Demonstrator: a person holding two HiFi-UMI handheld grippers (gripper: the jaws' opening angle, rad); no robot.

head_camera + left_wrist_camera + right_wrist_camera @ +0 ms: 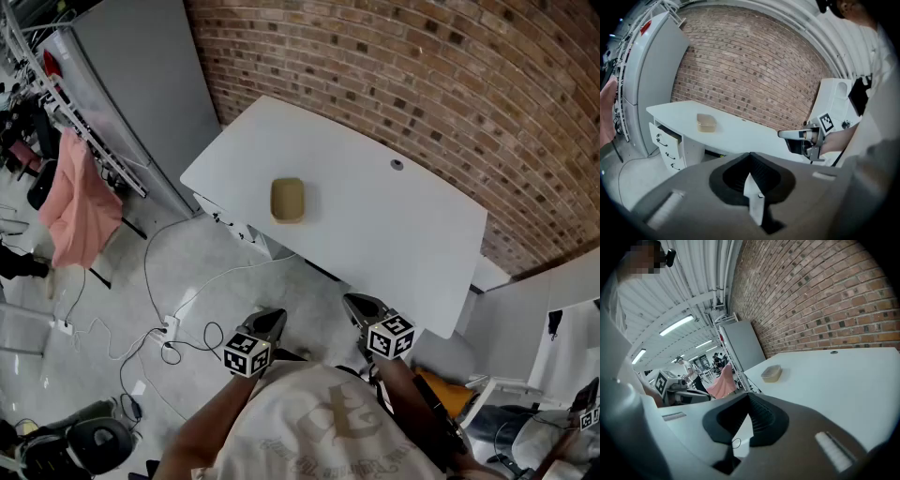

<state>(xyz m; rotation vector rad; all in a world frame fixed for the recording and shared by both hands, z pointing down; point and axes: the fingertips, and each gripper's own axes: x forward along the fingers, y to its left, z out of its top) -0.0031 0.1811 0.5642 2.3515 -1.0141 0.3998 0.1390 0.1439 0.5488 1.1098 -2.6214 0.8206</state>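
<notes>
Ahead of the left claw (271,319), the table (375,234) looks smooth, matt white, and the tub (288,200) on it dull tan plastic. The wall (422,75) beyond is rough brick; the floor (187,272) below is glossy.

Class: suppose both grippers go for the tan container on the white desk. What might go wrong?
Cables trail across the floor before the desk: a likely trip hazard.
The left gripper and right gripper both have jaws together; unopened, they would probably shove the tan container rather than grasp it.
</notes>
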